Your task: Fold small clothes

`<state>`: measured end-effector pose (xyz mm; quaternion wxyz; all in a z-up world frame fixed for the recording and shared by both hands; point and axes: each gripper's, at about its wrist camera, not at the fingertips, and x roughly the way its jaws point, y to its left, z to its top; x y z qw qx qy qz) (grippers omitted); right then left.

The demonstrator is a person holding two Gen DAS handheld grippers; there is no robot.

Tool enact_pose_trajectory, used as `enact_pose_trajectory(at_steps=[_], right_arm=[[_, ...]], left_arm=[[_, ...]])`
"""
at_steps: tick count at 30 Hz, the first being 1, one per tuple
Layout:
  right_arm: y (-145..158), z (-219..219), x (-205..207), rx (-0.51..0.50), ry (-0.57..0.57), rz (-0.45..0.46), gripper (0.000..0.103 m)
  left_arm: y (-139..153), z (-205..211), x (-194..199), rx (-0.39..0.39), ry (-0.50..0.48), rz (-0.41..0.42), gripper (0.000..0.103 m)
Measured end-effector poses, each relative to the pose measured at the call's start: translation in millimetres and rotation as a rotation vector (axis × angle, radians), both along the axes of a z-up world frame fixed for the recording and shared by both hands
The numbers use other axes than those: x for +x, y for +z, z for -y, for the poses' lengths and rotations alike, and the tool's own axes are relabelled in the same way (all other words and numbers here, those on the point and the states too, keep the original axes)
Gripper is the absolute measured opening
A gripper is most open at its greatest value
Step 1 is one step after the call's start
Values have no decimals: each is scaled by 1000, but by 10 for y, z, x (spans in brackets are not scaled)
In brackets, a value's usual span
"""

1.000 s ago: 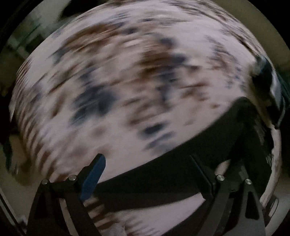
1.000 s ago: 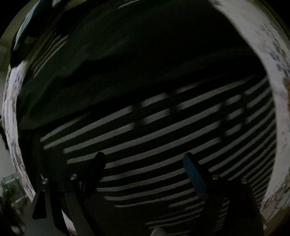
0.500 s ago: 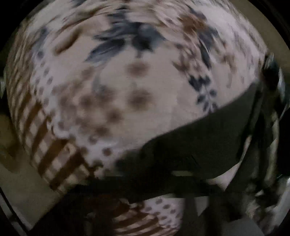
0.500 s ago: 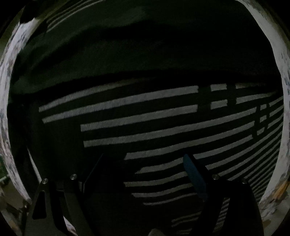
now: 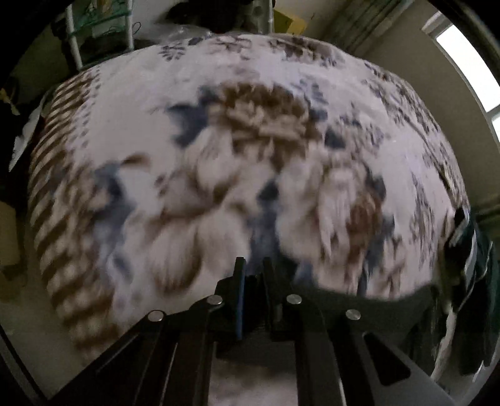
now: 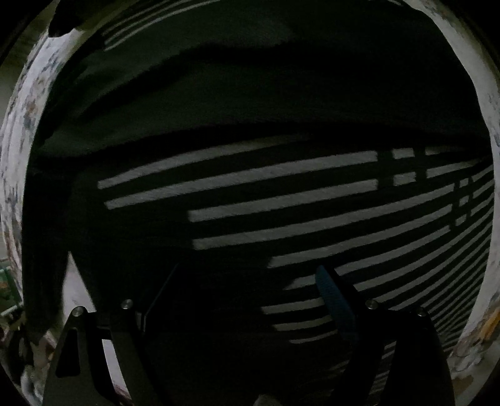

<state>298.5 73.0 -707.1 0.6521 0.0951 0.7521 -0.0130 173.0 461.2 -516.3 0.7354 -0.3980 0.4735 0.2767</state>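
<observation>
A dark garment with white stripes (image 6: 281, 193) lies spread on a floral bedspread (image 5: 218, 156) and fills the right wrist view. Its plain dark part (image 6: 250, 93) is at the top. Close above the stripes my right gripper (image 6: 247, 281) hangs open, pointing down, nothing between its fingers; the blue pad (image 6: 331, 290) shows on the right. In the left wrist view my left gripper (image 5: 251, 271) is shut, its fingers pinched on the dark garment's edge (image 5: 384, 309), which trails off to the right. The picture is blurred.
The bedspread's striped border (image 5: 59, 218) marks the left edge of the bed. A metal rack (image 5: 100, 34) stands beyond the far side, a curtain (image 5: 359, 28) and a window (image 5: 462, 47) at the right. More dark striped cloth (image 5: 468, 250) hangs at the bed's right edge.
My left gripper has gone from wide open to shut on the dark cloth and swept across the bed. My right gripper drifted over the stripes and stayed open.
</observation>
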Motion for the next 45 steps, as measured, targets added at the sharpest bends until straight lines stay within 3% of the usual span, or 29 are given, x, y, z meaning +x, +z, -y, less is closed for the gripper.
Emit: enact_pose_trajectory(at_steps=[3,7,9,10,11,12,14,18,21,23,24,25,27,29,32,33,38,40,43,45], right_arm=[[35,-81,21,0,-3,15,89],[76,-122,181,-51,-23,36,89],[119,-158,406,-65,-41,43,89],[105,-49,677,-64,-49,42,89],[101,-12,675,-60,-63,38,89],[96,15,664,-57,-73,35,89],[79,172,606,-53,-92,27,89],[62,303,569,-68,-123,28,89],[80,279,572,-120,-147,55,89],[140,388,590,-161,-169,81,89],[146,454,593,-166,-175,85,89],[166,490,586,-168,-183,89,89],[158,690,605,-175,-190,92,89],[223,892,643,-175,-199,103,89],[413,843,624,-176,-206,115,89],[420,869,624,-172,-210,120,89],[713,645,578,-160,-219,108,89],[691,665,602,-169,-217,104,89],[638,717,730,-266,-192,119,89],[654,754,886,-367,-158,137,89]], left_arm=[[-243,-268,156,-40,29,-11,8],[-352,-476,-76,-210,151,44,11],[-275,-445,-327,-238,215,68,29],[-234,-397,-457,-246,242,77,47],[-189,-305,-637,-259,277,101,60],[-188,-242,-704,-269,298,115,63],[-241,-47,-864,-334,328,136,64],[-546,198,-737,-440,355,155,64],[-726,277,-479,-446,351,144,64],[-672,269,-335,-345,361,139,56],[-617,259,-296,-298,357,156,39],[-556,240,-241,-257,344,156,7],[-369,196,-180,-216,336,185,6],[-6,185,-195,-181,349,303,6],[512,200,-135,-32,282,369,6],[564,163,-125,-23,280,378,6],[213,-71,-99,-88,321,324,6],[18,-144,-131,-124,354,304,6],[-163,-133,-198,-138,371,287,6],[-135,-110,-153,-118,351,277,6]])
